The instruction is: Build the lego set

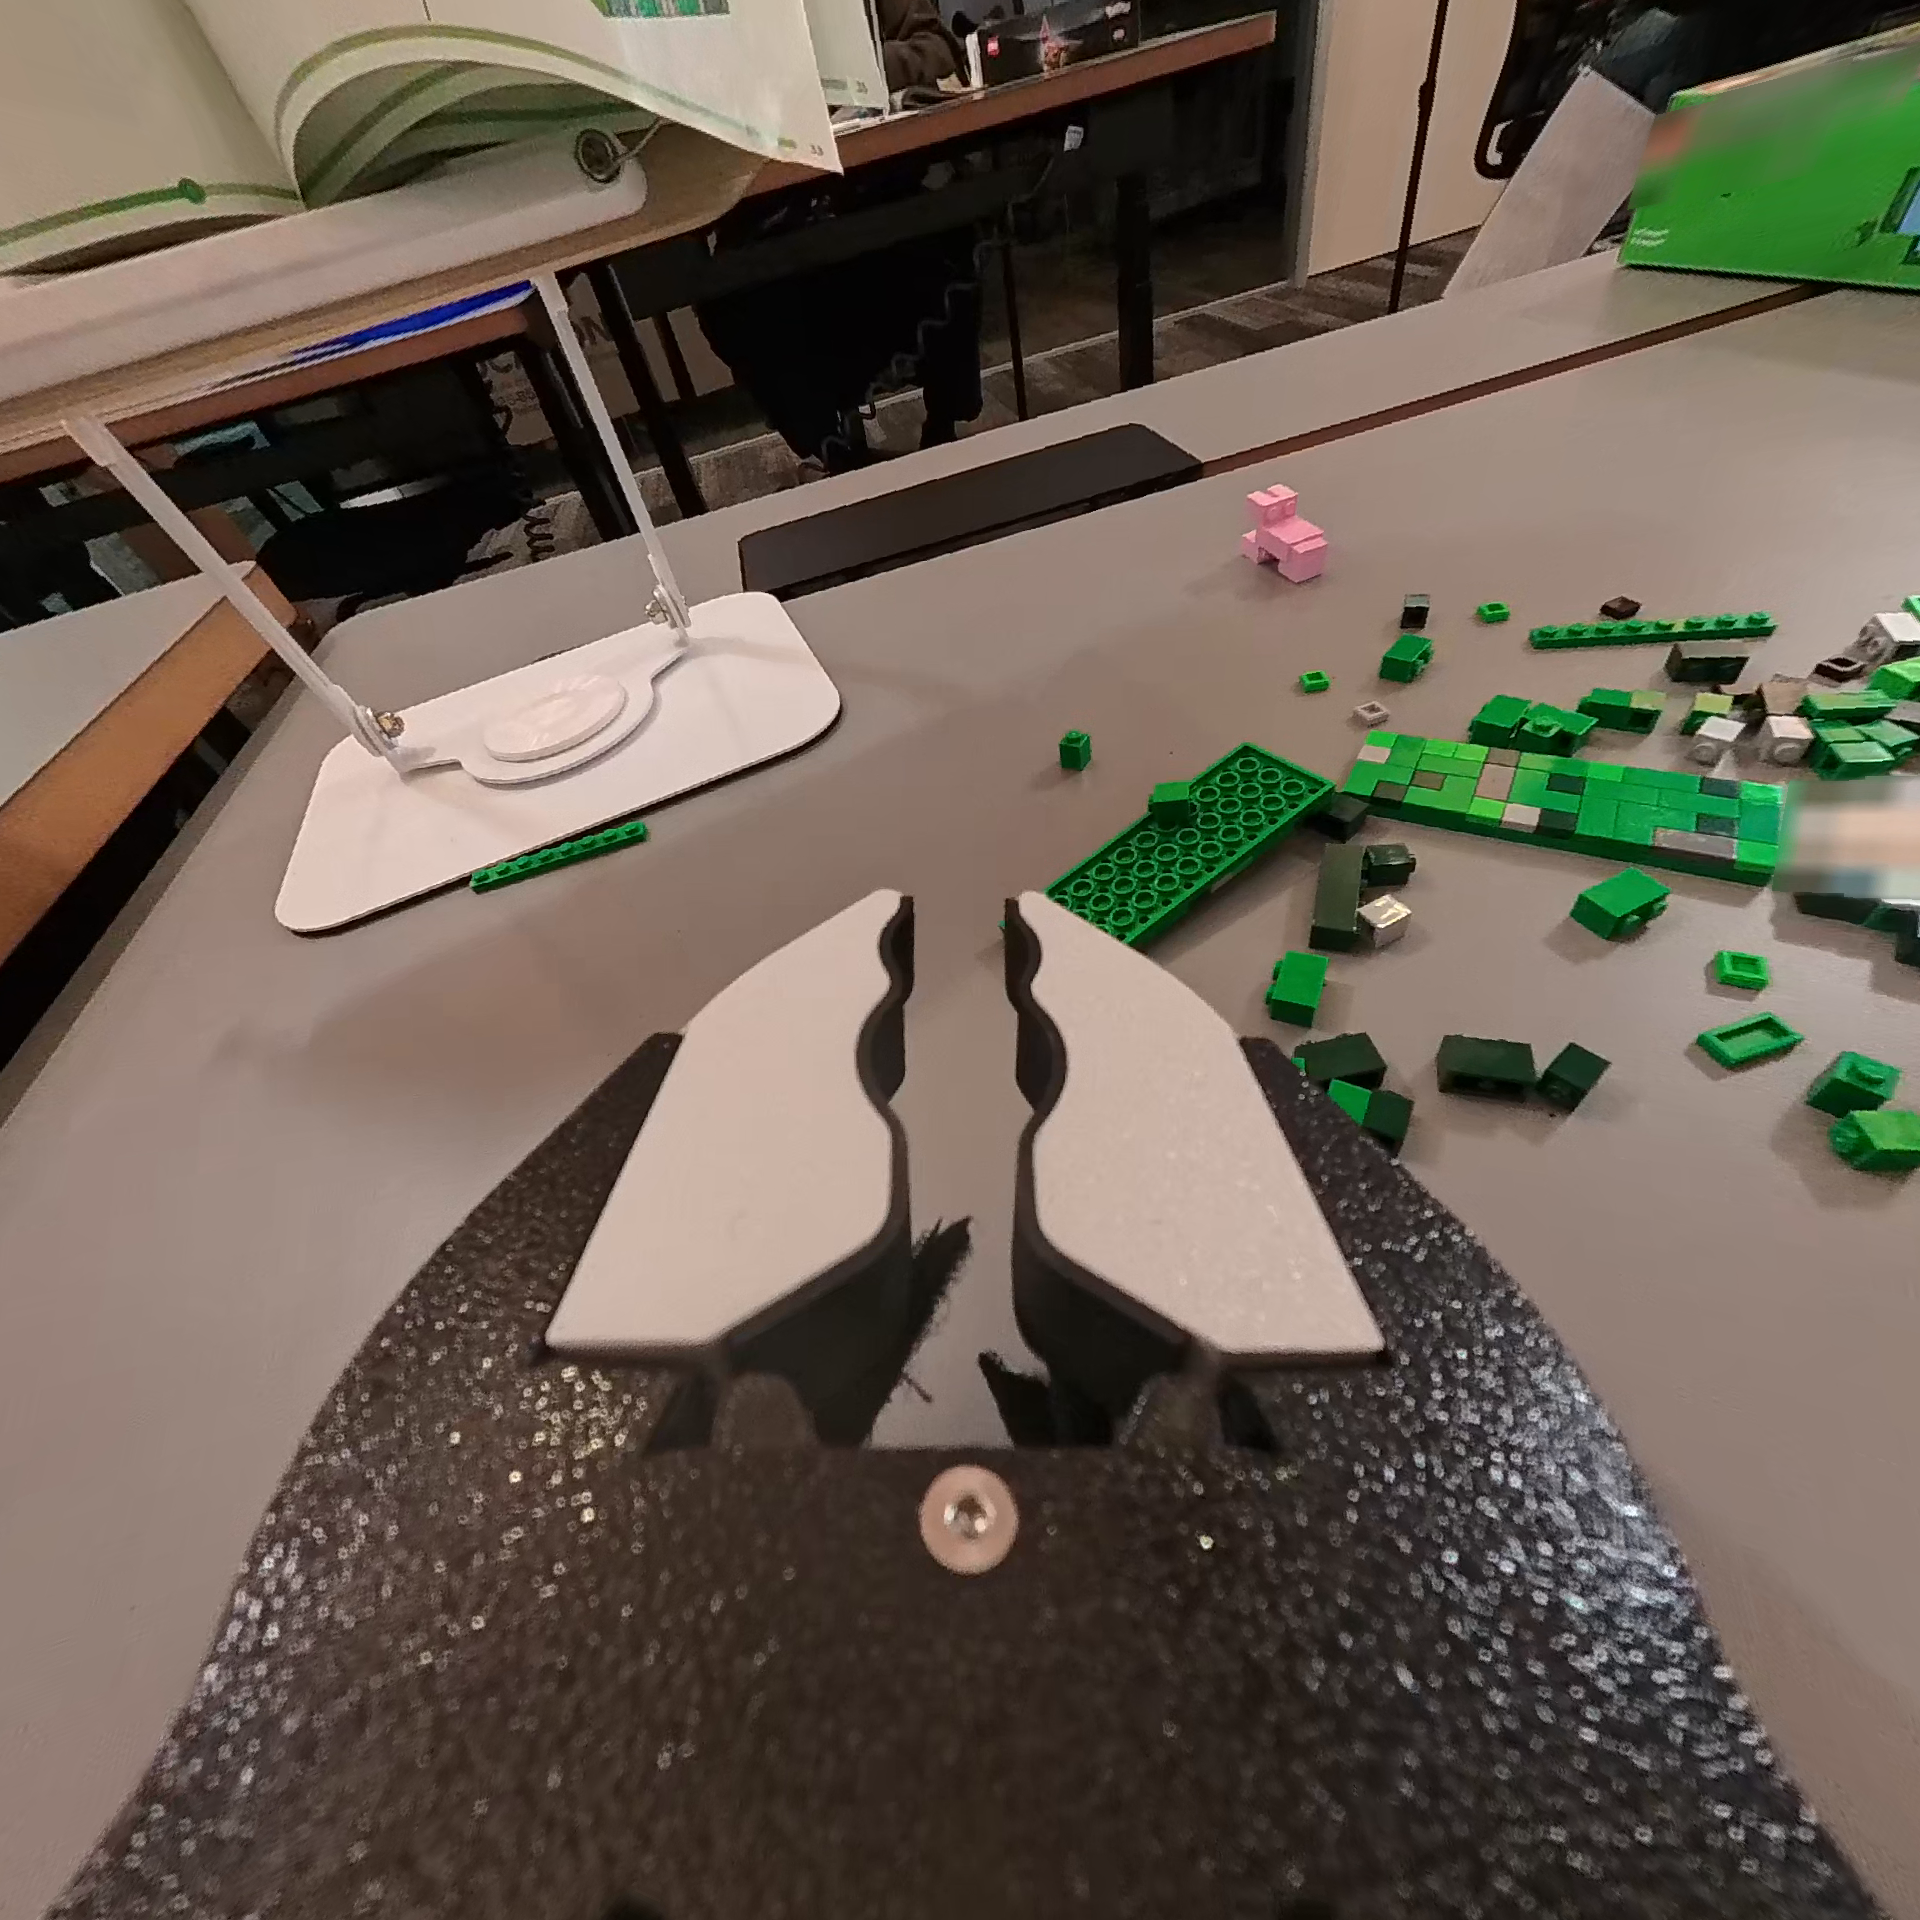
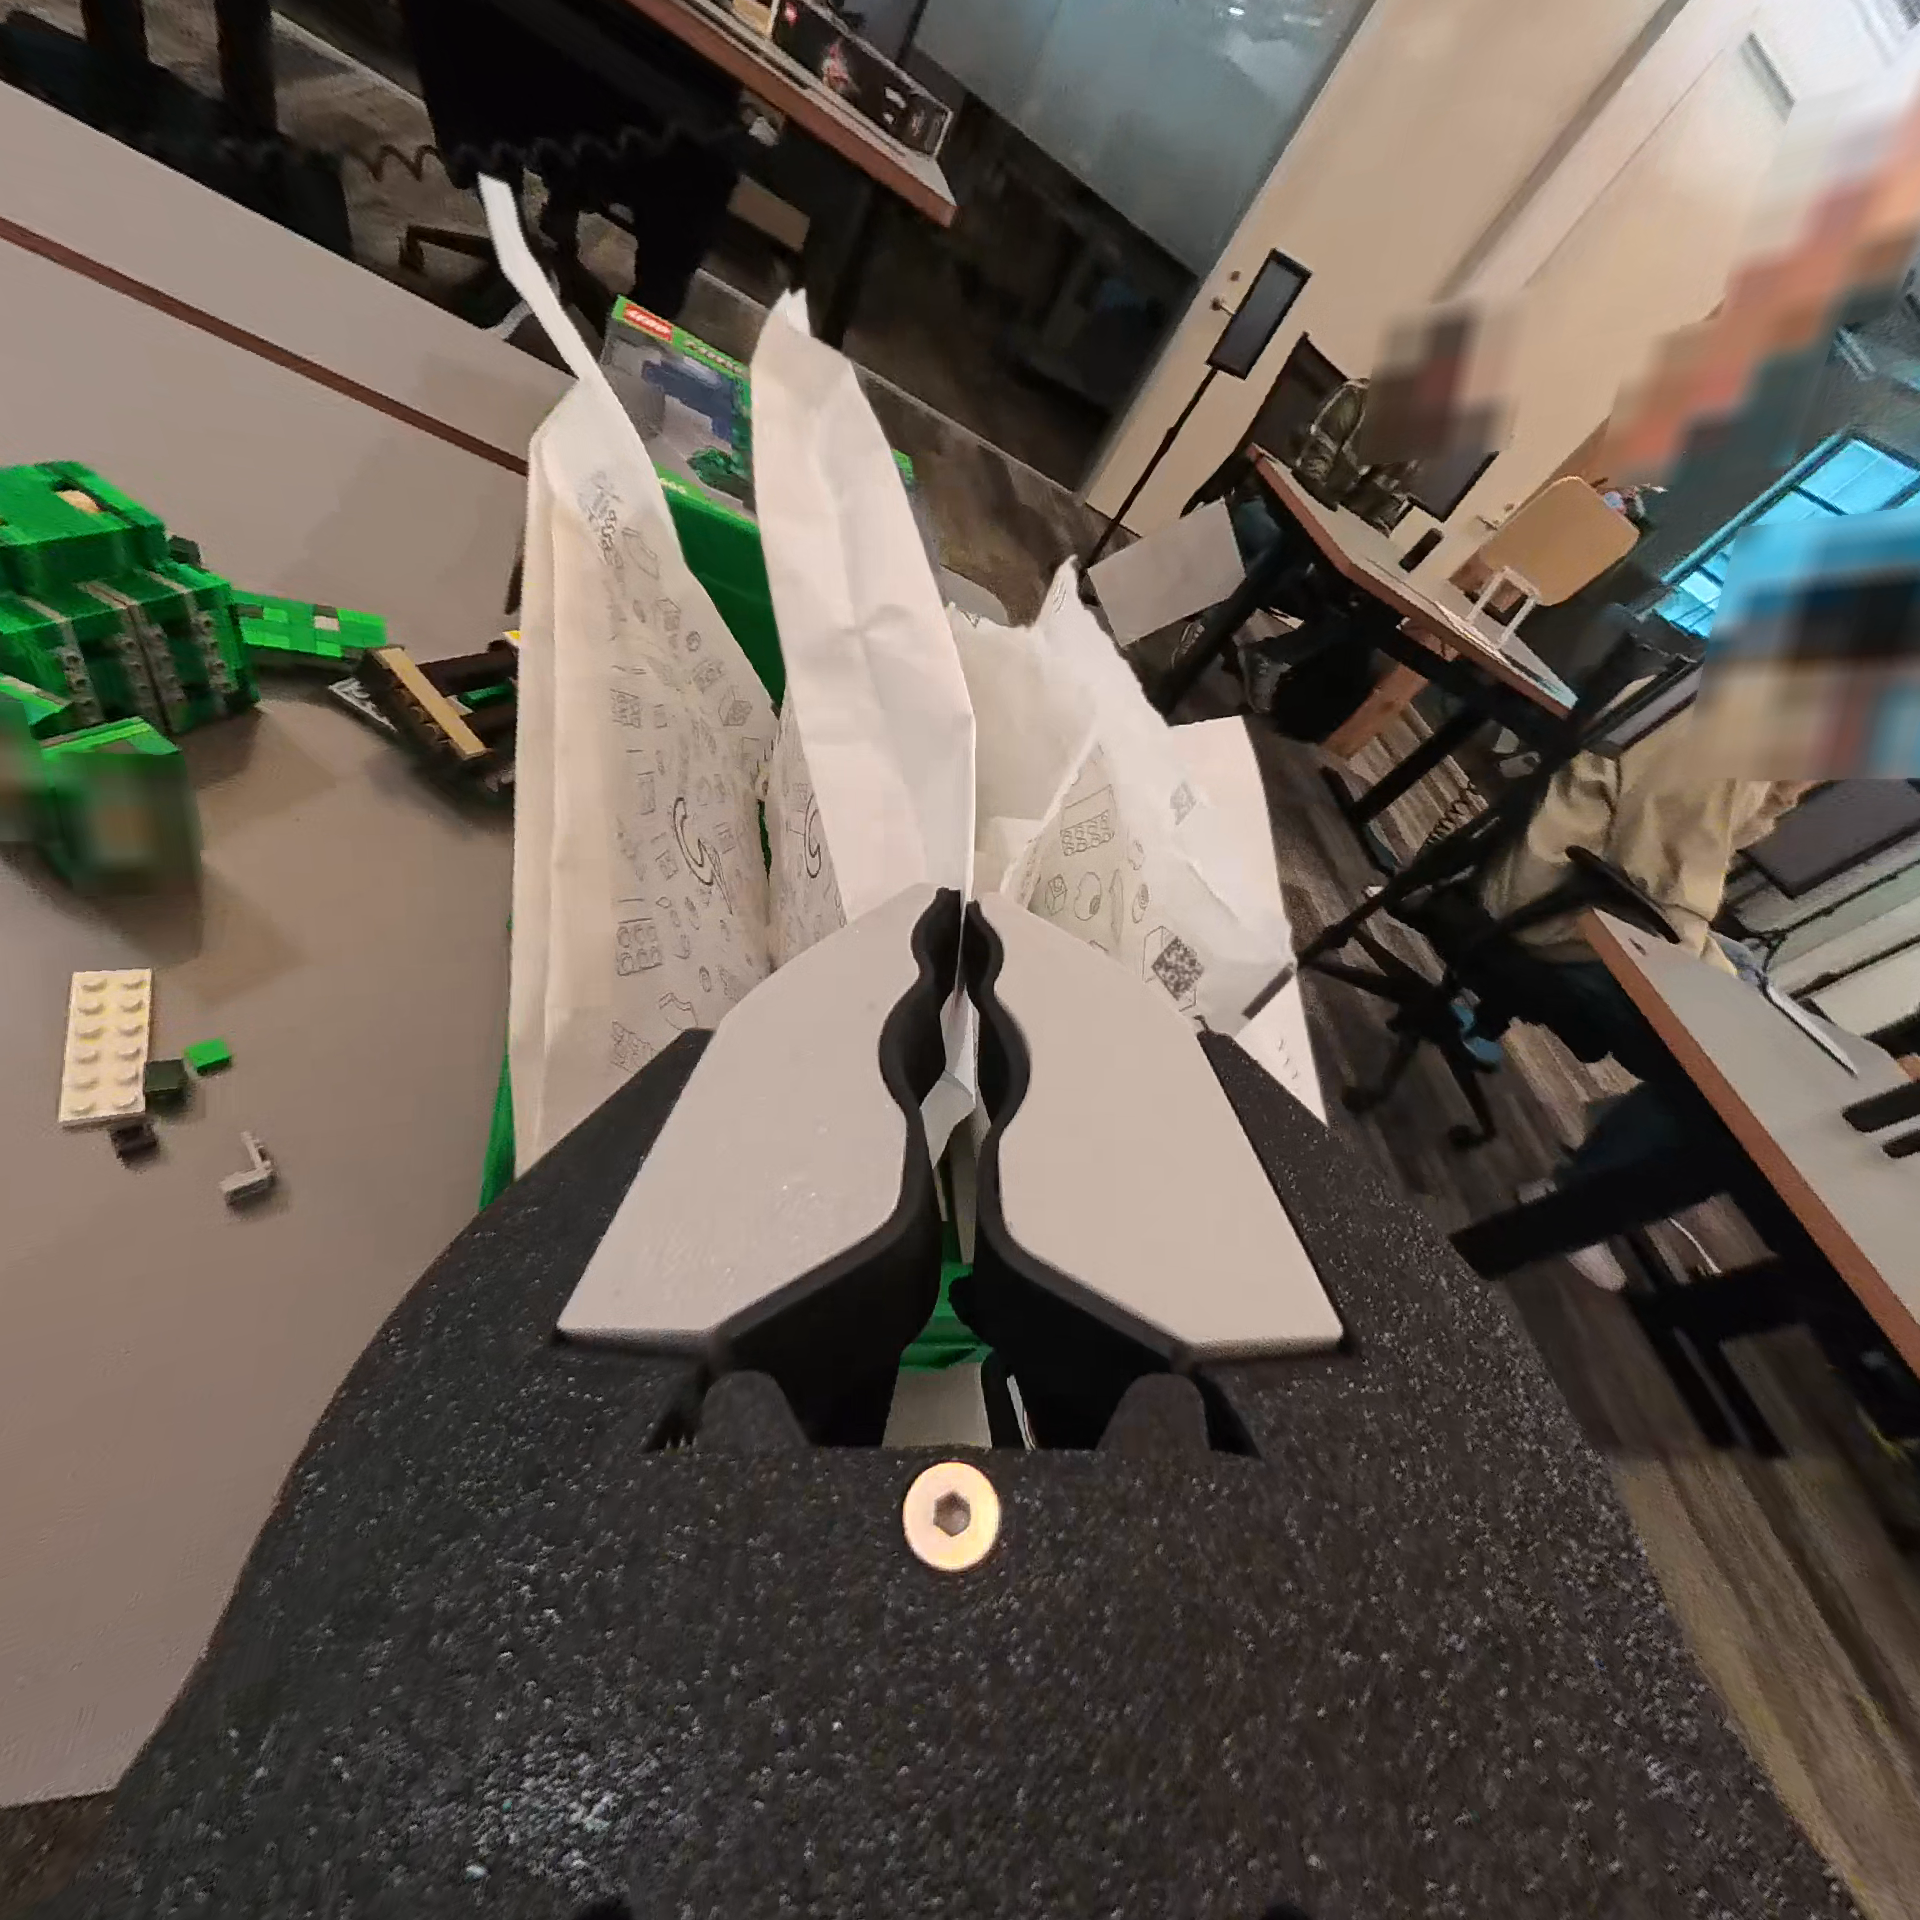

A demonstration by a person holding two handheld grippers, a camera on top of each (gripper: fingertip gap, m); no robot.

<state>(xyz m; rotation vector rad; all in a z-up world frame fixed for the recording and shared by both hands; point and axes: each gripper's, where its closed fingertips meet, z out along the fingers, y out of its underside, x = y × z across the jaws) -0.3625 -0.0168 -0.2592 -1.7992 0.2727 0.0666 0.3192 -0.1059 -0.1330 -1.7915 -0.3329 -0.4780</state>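
My left gripper (image 1: 958, 914) is open and empty, low over the grey table (image 1: 312, 1195). Its right fingertip is just in front of an upside-down green plate (image 1: 1195, 842). A flat green mosaic assembly (image 1: 1558, 800) and several loose green bricks (image 1: 1340, 1060) lie to the right. My right gripper (image 2: 961, 909) is shut on the edge of a white paper bag (image 2: 862, 623), which stands up out of an open green box (image 2: 717, 520) with other printed paper bags (image 2: 623, 727). A green block build (image 2: 114, 613) sits on the table at the left.
A white book stand (image 1: 561, 758) holds an open instruction booklet (image 1: 416, 83), with a long thin green plate (image 1: 556, 857) on its base. A pink pig figure (image 1: 1283, 535) stands farther back. A white plate (image 2: 104, 1039), a grey bracket (image 2: 249, 1169) and a dark assembly (image 2: 436, 696) lie near the box. The tips of one gripper are about 70 cm away from the tips of the other. My left gripper is the nearer one to the flat green mosaic assembly (image 1: 1558, 800): about 15 cm, against 55 cm. About 30 cm separates my right fingertips from the green block build (image 2: 114, 613).
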